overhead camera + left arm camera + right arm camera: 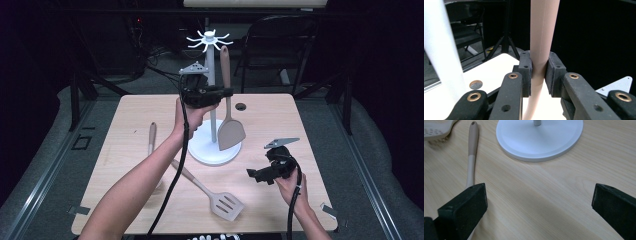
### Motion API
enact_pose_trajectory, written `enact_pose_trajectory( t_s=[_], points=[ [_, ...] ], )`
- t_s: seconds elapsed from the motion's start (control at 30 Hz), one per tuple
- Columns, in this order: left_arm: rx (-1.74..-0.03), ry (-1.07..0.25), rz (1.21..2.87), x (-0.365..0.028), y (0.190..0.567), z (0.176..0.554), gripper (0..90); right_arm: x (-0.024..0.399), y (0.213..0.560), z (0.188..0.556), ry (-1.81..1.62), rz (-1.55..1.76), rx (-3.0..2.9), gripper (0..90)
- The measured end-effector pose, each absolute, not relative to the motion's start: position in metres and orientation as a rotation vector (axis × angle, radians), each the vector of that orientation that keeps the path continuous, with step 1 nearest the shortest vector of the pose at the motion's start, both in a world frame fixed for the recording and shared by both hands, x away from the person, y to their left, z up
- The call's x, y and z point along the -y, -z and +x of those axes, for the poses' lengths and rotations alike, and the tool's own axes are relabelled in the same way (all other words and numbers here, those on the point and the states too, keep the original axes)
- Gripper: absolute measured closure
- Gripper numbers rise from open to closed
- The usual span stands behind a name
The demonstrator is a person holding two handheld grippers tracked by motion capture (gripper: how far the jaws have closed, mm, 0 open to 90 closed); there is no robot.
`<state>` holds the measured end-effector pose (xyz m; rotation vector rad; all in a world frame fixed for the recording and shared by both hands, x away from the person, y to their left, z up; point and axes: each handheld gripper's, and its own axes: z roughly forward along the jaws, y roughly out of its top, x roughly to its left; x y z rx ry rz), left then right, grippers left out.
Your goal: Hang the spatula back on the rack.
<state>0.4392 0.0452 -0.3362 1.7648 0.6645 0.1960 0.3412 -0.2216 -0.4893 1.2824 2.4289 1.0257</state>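
A slotted turner (212, 195) lay flat on the wooden table (270, 115), near the front edge. Another tool with a long handle (151, 137) lay on the left side, partly hidden. A small round hole (241, 106) sat in the tabletop near the back. Behind the table stood a dark folding chair (280, 35).

No text, label, brand, number or sign can be read in any of the views.
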Motion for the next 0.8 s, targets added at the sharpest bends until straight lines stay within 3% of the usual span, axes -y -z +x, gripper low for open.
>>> enact_pose_trajectory(
  t_s=[0.8],
  points=[
    [-0.716, -0.252, 1.789, -0.051, 0.342, 0.454, 76.7, 0.221, 0.490, 0.342, -1.016, 1.284, -2.426, 0.0]
  ],
)
